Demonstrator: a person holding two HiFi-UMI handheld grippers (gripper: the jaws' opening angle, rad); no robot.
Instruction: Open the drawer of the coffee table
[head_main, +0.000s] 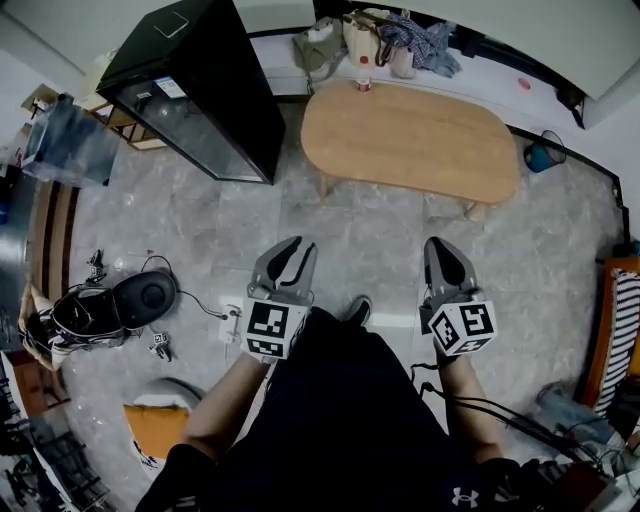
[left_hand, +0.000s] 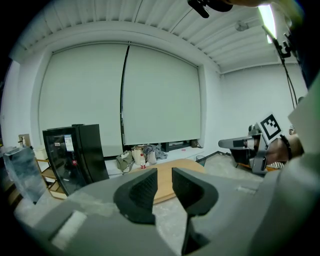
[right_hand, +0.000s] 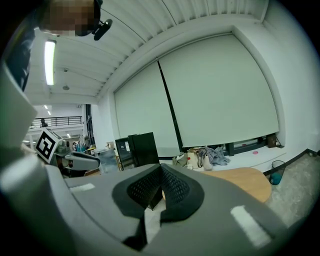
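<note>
Wooden coffee table (head_main: 410, 140) stands well ahead; left gripper (head_main: 302, 246) parted and empty, right gripper (head_main: 441, 244) closed, seemingly empty.

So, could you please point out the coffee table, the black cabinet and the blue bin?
coffee table (head_main: 410, 140), head view, middle of its top.
black cabinet (head_main: 238, 92), head view, its side panel.
blue bin (head_main: 545, 153), head view, its body.

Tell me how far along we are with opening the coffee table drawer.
Done: nothing yet. The coffee table stands across the floor from both grippers, and no drawer shows. In hand: nothing. The left gripper has its jaws apart and empty, and the right gripper is shut on nothing. Left: reach the table, find the drawer, pull it open.
</note>
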